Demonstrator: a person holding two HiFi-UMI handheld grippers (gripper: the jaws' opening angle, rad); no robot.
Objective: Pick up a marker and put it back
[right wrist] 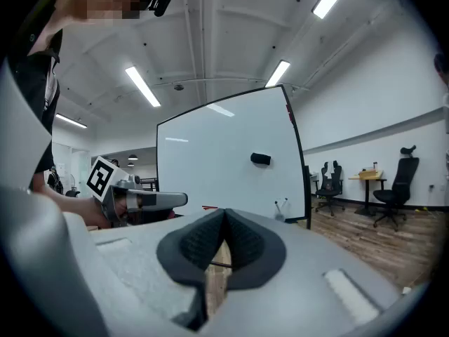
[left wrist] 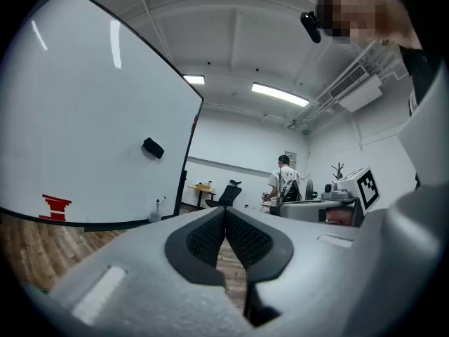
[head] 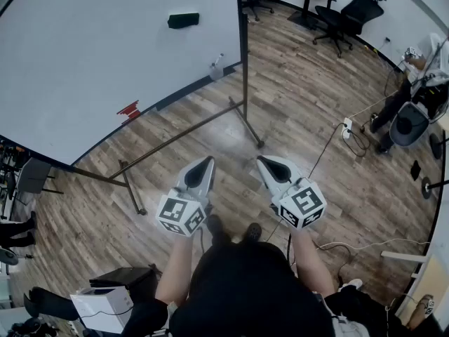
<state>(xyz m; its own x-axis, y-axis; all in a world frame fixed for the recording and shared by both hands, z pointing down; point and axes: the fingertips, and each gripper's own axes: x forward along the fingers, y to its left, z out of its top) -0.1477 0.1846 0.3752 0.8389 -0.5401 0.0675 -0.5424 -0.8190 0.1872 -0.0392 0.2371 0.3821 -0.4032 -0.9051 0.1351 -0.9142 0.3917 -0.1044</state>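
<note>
Black eraser (head: 183,20) on whiteboard (head: 105,62); office chair (head: 349,14) beyond.

Whiteboard (head: 105,62): its top and left side run off the upper left of the head view.

Small pale object (head: 217,67) at the board's lower right corner is too small to name. Same in the left gripper view.

Red mark (head: 129,111) on the board's lower edge: detail unreadable.

Person (head: 428,69) at the right edge is cut by the frame.

Left gripper (left wrist: 224,213): its grey shell fills the lower half of its own view and hides the floor.

Right gripper (right wrist: 224,216): same in its own view.

Distant standing person (left wrist: 284,181), centre right: legs hidden behind the shell.
</note>
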